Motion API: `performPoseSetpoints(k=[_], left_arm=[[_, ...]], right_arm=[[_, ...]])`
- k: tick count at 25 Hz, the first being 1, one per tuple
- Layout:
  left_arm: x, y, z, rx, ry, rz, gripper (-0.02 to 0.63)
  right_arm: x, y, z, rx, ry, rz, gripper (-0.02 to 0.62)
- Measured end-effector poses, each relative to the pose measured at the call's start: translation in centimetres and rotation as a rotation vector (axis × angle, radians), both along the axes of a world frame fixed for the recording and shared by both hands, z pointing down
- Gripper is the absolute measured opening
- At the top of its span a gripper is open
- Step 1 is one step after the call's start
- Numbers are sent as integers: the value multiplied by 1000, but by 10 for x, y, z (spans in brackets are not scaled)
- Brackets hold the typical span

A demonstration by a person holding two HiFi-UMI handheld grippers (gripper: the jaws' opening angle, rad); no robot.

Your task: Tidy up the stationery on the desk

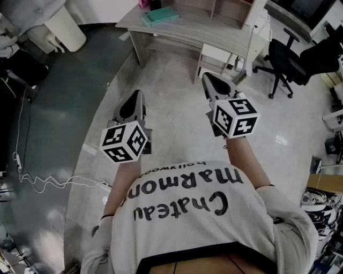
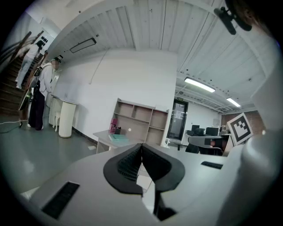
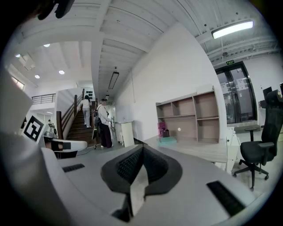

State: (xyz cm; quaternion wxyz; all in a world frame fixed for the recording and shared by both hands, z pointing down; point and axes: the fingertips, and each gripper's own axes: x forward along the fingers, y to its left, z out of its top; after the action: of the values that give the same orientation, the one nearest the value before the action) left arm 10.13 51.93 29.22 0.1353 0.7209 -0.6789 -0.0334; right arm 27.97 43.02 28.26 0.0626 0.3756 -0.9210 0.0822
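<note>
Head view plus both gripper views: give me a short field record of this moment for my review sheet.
left gripper: shut, nothing between the jaws, held in the air
right gripper: shut, nothing between the jaws, held in the air
desk: ahead of the person, neither gripper touching it
on desk: teal flat item, pink item, shelf unit
task status: not begun, nothing held

Teal book or folder (image 1: pixel 159 16), lying flat near the pale wooden worktop's (image 1: pixel 209 29) left end; small pink item (image 1: pixel 143 3) just behind.
</note>
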Motion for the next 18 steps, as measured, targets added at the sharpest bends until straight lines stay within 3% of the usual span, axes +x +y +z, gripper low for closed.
performPoseSetpoints(k=[13, 18], left_arm=[[5, -29, 2, 8, -10, -23, 17], [2, -32, 19, -2, -4, -51, 17]], right_arm=[[2, -37, 9, -7, -11, -31, 11], [0, -48, 30, -52, -26, -70, 12]])
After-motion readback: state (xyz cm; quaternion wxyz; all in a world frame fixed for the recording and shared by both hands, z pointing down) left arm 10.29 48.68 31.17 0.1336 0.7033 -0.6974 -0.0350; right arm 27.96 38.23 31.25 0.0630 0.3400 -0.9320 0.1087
